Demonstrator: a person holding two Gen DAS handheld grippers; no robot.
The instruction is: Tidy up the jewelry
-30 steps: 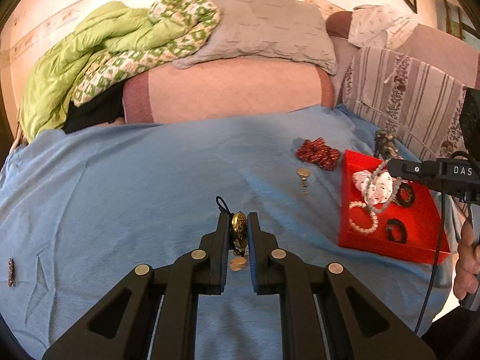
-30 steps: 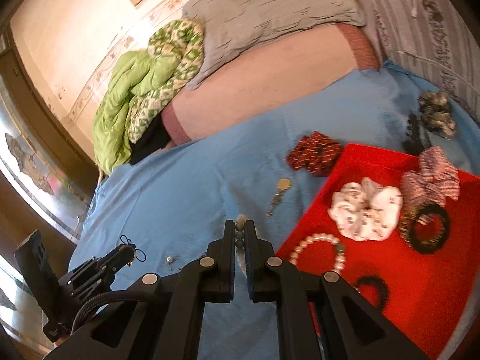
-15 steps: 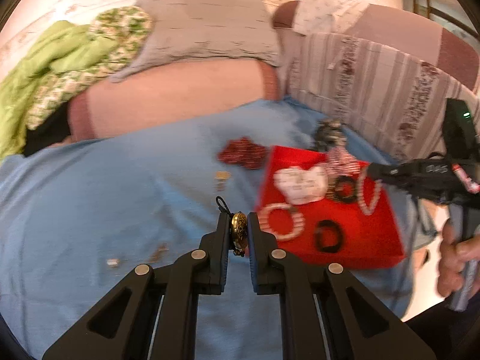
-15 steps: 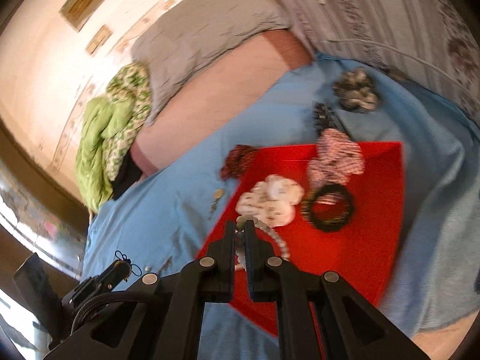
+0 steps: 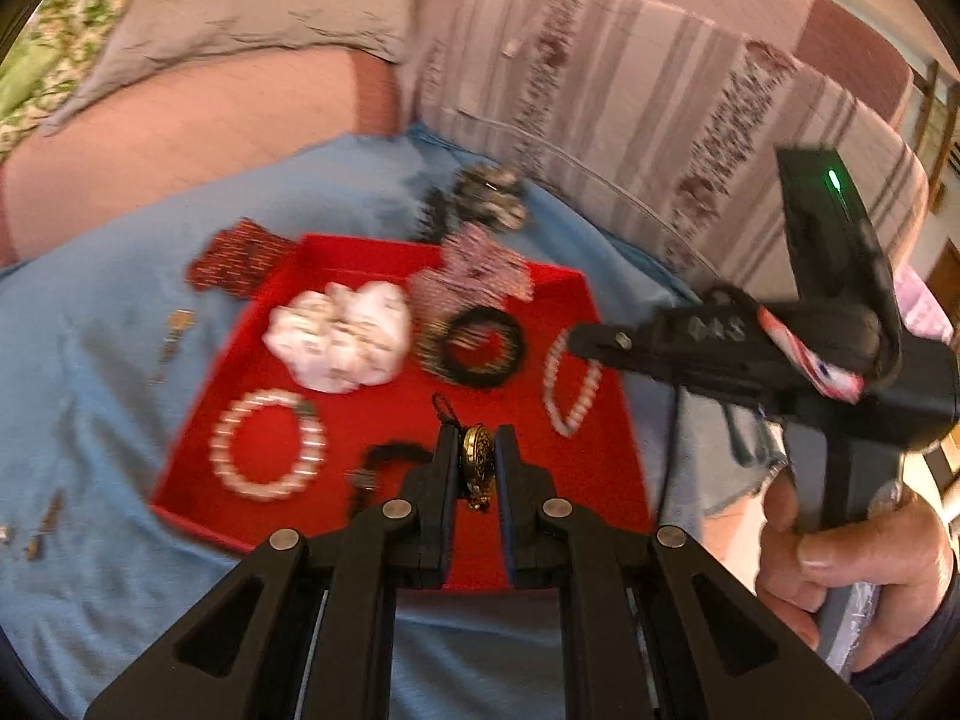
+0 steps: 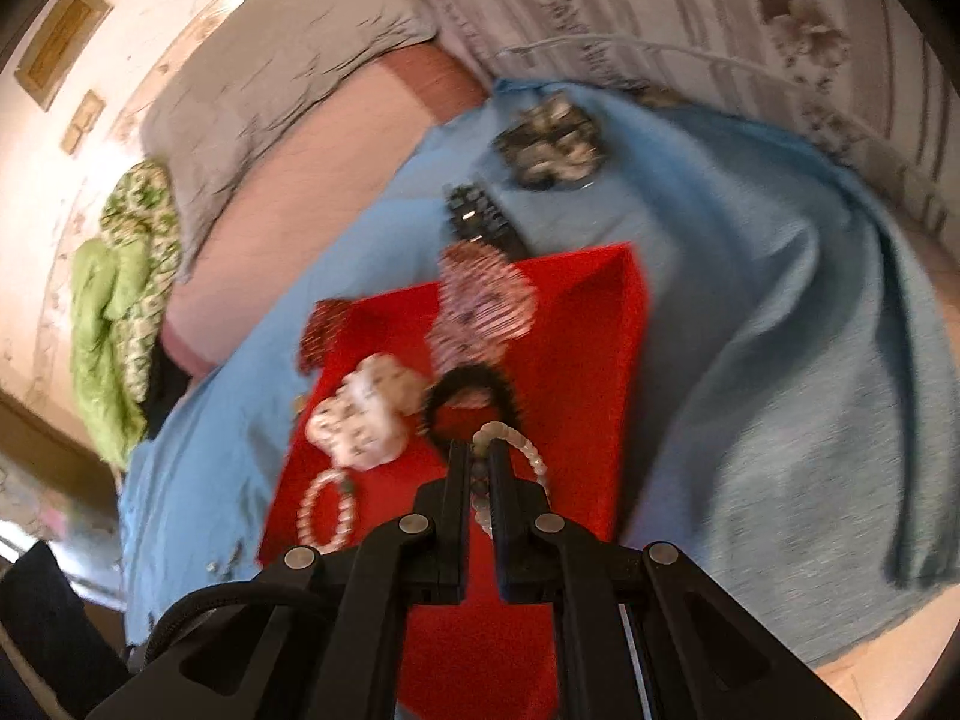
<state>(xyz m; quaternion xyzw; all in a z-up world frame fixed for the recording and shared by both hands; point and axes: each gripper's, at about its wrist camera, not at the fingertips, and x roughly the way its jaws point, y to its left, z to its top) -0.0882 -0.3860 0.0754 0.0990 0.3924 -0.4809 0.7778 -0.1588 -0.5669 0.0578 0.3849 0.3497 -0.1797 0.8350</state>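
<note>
Between the left tongs [image 5: 478, 450] sits a gold locket [image 5: 478, 461], clamped tight, w/ its black cord sticking up just beyond the tips. Below and ahead of them lies the red tray [image 5: 384, 408] on the blue bed cover [image 5: 108, 372]. Right tongs [image 6: 478, 462] are clenched on a white bead bracelet [image 6: 528, 456], hanging over the tray, near a black scrunchie [image 6: 474, 384]. White scrunchie [image 6: 366, 414] lies to the left of them.

Both wrist cameras look steeply down along their black fingers, close above the shallow red square tray [image 5: 576, 300] [image 6: 606, 324] on the blue bedspread [image 5: 108, 360] [image 6: 780, 312]; both views share the tray.
</note>
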